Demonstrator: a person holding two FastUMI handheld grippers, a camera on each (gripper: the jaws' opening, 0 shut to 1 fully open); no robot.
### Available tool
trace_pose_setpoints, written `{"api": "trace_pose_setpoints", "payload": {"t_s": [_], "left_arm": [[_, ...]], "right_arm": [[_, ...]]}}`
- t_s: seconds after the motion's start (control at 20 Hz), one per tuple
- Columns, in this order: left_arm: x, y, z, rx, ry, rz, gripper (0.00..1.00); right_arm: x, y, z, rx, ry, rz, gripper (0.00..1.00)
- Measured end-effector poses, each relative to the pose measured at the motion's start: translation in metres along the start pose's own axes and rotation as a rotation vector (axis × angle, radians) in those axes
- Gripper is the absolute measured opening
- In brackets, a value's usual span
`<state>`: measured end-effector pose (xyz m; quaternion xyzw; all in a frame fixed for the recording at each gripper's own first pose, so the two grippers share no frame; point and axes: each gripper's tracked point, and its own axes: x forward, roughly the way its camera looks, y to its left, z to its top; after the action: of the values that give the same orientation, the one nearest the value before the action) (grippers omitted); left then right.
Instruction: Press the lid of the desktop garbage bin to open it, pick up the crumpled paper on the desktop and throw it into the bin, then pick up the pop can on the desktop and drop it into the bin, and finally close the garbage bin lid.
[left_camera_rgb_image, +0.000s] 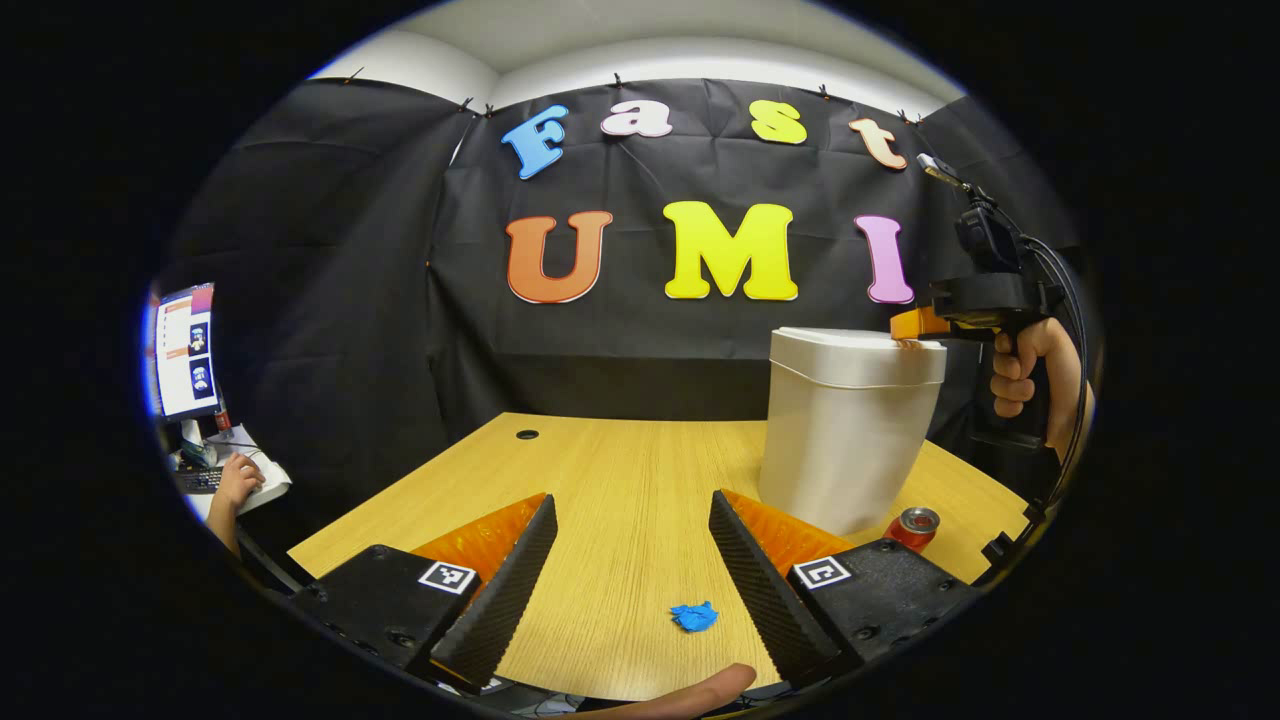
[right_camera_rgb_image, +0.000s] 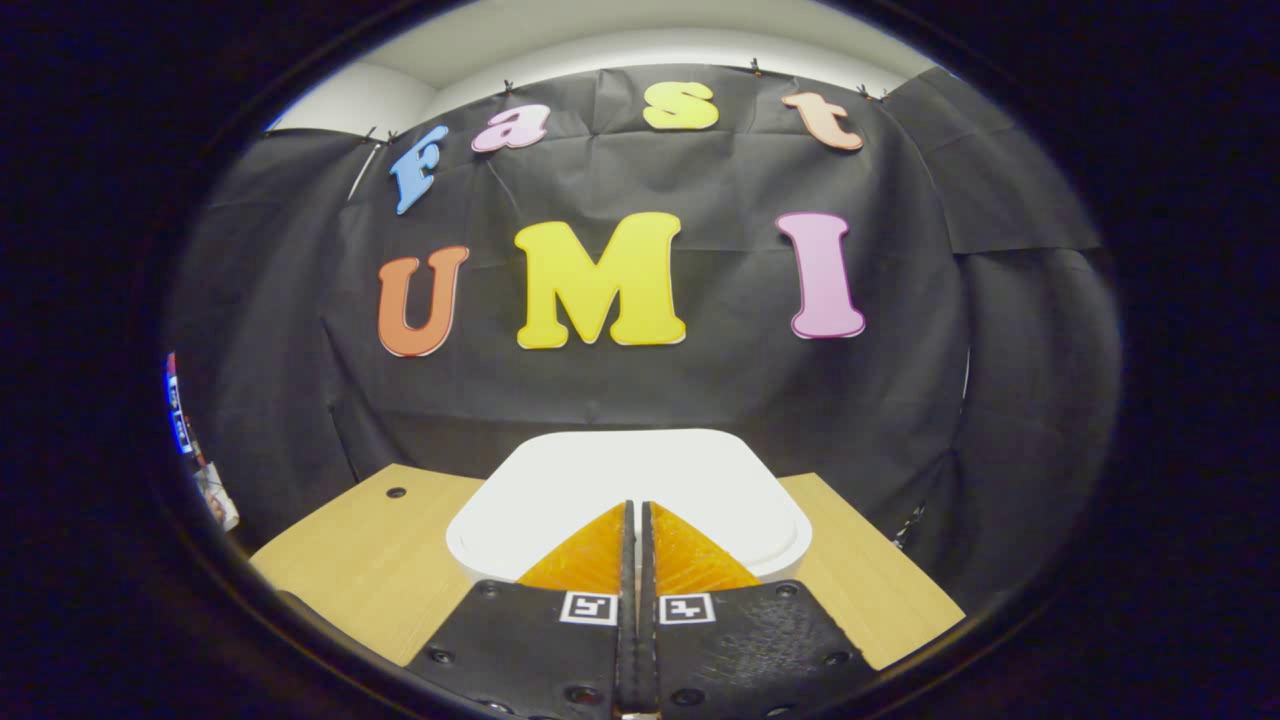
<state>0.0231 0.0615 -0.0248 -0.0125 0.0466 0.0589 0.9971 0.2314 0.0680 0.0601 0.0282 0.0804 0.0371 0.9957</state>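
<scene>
Left gripper (left_camera_rgb_image: 632, 520) of mine is spread wide over the wooden desk (left_camera_rgb_image: 620, 470) in the left gripper view, grasping nothing; blue crumpled paper (left_camera_rgb_image: 693, 616) lies between its fingers, the bin (left_camera_rgb_image: 845, 430) at two o'clock, the pop can (left_camera_rgb_image: 913, 527) at its foot. In the right gripper view, my right gripper (right_camera_rgb_image: 634, 515) is clenched, empty, over the lid (right_camera_rgb_image: 560, 490).

No readable writing stands on the bin (left_camera_rgb_image: 845, 430), the can (left_camera_rgb_image: 913, 527) or the counter (left_camera_rgb_image: 620, 480); each hand-held gripper carries small square black-and-white code markers, as on the left hand-held gripper (left_camera_rgb_image: 632, 520) and the right hand-held gripper (right_camera_rgb_image: 636, 520), and these hold no letters or numbers
</scene>
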Motion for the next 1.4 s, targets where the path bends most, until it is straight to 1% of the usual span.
{"api": "trace_pose_setpoints", "payload": {"t_s": [0.1, 0.15, 0.2, 0.25, 0.35, 0.45, 0.5, 0.6, 0.85, 0.95, 1.2, 1.3, 1.4], "left_arm": [[0.001, 0.000, -0.001, -0.009, 0.000, 0.004, 0.99], [0.001, 0.000, -0.003, -0.015, 0.005, 0.002, 0.99], [0.002, -0.001, -0.004, -0.017, 0.010, 0.000, 0.99], [0.002, 0.000, -0.004, -0.016, 0.014, -0.001, 0.99], [0.001, -0.001, -0.004, -0.019, 0.017, 0.002, 0.99], [0.000, -0.002, -0.003, -0.019, 0.012, -0.004, 0.99], [0.000, -0.003, -0.002, -0.013, 0.008, -0.005, 0.99], [-0.003, -0.003, 0.000, -0.009, 0.002, -0.008, 0.99], [-0.003, -0.003, 0.000, -0.012, 0.002, -0.017, 0.99], [-0.003, -0.003, -0.001, -0.013, 0.004, -0.019, 0.99], [-0.001, -0.003, -0.003, -0.022, 0.012, -0.018, 0.99], [0.001, -0.004, -0.005, -0.018, 0.018, -0.026, 0.99], [0.001, -0.006, -0.004, -0.025, 0.015, -0.040, 0.99]], "right_arm": [[-0.002, 0.001, -0.002, -0.031, -0.012, -0.008, 0.02], [-0.002, 0.001, -0.004, -0.056, -0.016, -0.018, 0.01], [0.000, 0.000, -0.006, -0.072, -0.016, -0.026, 0.03], [-0.001, 0.000, -0.008, -0.074, -0.012, -0.030, 0.01], [-0.001, -0.001, -0.008, -0.054, -0.004, -0.031, 0.01], [-0.004, 0.001, -0.004, -0.087, -0.024, -0.035, 0.01], [-0.009, 0.000, 0.001, -0.111, -0.041, -0.052, 0.01], [-0.029, -0.007, 0.006, -0.155, -0.076, -0.118, 0.01], [-0.071, 0.028, -0.014, -0.231, -0.111, -0.076, 0.00], [-0.083, 0.037, -0.022, -0.236, -0.117, -0.047, 0.00], [-0.100, 0.039, -0.043, -0.175, -0.084, -0.004, 0.01], [-0.105, 0.043, -0.057, -0.125, -0.060, 0.050, 0.00], [-0.108, 0.034, -0.061, -0.096, -0.052, 0.051, 0.00]]}}
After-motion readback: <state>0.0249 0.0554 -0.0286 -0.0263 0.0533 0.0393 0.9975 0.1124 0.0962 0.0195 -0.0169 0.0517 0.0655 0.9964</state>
